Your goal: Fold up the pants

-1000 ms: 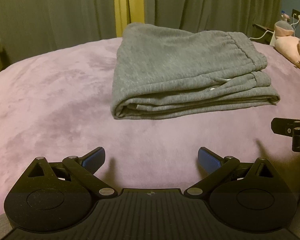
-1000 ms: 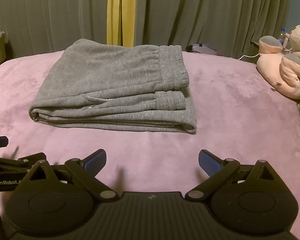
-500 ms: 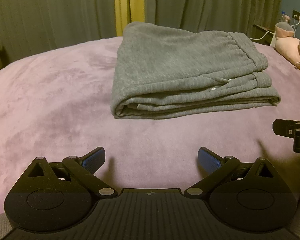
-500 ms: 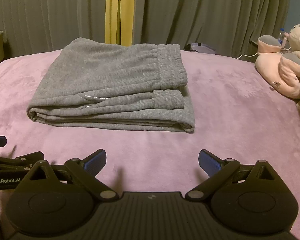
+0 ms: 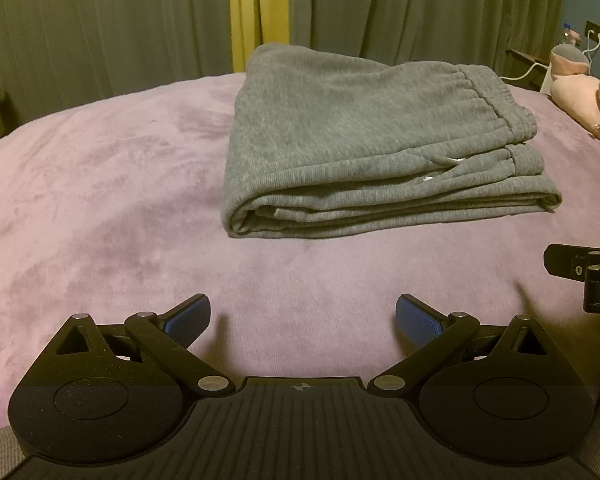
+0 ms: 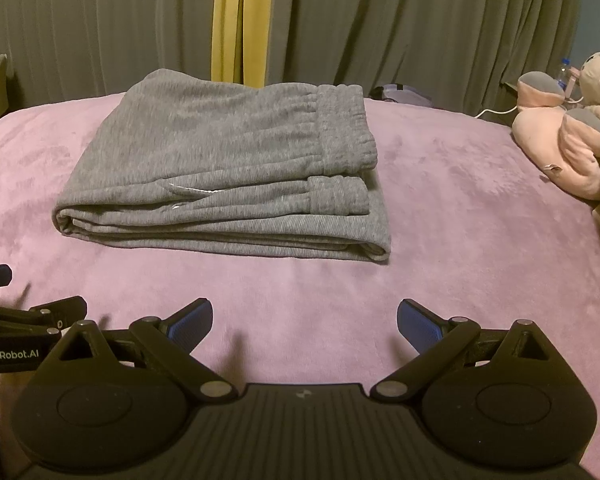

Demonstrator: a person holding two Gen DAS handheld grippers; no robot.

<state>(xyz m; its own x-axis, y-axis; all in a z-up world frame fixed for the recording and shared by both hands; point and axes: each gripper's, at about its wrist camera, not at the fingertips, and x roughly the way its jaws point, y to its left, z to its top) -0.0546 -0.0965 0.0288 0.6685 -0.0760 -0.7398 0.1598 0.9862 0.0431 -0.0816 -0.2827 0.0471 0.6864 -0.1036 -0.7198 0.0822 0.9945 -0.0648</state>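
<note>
Broadly, most of both views is filled by a bed (image 5: 100,200) covered in a mauve plush blanket, behind which grey-green curtains (image 6: 420,28) are hung with a yellow strip (image 6: 240,20) between them. Near the middle of the bed the grey pants (image 5: 360,140) are seen lying folded into a compact, layered rectangle; the elastic waistband is turned toward the right, the rounded fold is at the left, and the stacked edges are faced toward the cameras. A white drawstring end is glimpsed at the front edge. The pants are touched by neither tool.

At the far right edge of the bed a pink and grey plush toy (image 6: 568,140) is rested, well apart from the pants, with a white cable and a small bottle seen behind it.

Closer in, the left hand-held gripper (image 5: 303,320) is held low over bare blanket in front of the pants, its blue-padded fingers (image 5: 188,320) spread wide with nothing between them. The right hand-held gripper (image 6: 305,322) is held likewise, its jaws wide apart and empty, short of the pants' front edge. Part of each tool is caught at the side of the other's view, so the two are shown side by side.
</note>
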